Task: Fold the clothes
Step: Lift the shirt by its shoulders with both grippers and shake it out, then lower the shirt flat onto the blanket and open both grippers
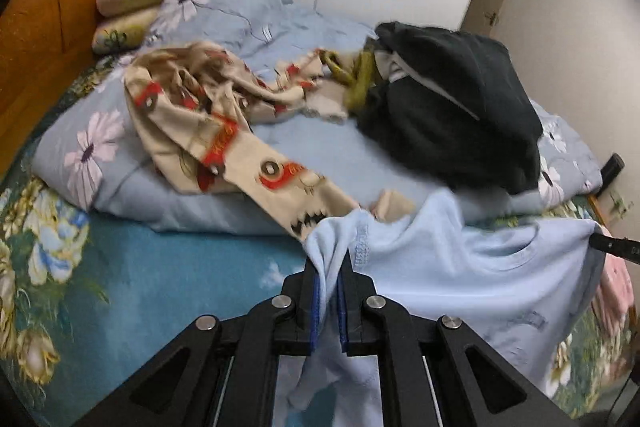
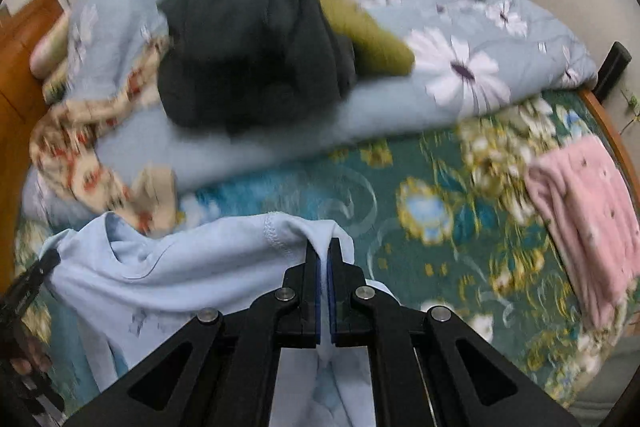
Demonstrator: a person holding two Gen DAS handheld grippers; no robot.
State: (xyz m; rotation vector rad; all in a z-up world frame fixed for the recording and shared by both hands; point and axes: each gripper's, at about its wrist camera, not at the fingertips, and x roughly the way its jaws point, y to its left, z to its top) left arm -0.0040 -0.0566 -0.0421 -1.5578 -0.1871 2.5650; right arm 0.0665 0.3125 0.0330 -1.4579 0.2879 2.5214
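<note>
Jaws of both grippers are clamping the same pale blue garment (image 1: pixel 480 279), the left gripper (image 1: pixel 330 267) and the right gripper (image 2: pixel 323 251) each pinching a bunched fold of its stitched edge between blue pads. Between the 2 grips the cloth is hanging slack above a teal floral bedspread (image 2: pixel 420 187). Behind it, a crumpled cream print garment (image 1: pixel 208 131) is trailing off a grey-blue flowered quilt (image 1: pixel 100 155), one end lying just beside the blue cloth. Farther back, a dark garment (image 1: pixel 460 107) is sitting heaped on the quilt, with an olive-green piece (image 2: pixel 372 35) showing against it. A pink garment (image 2: pixel 588 219) is lying at the bed's right edge.
</note>
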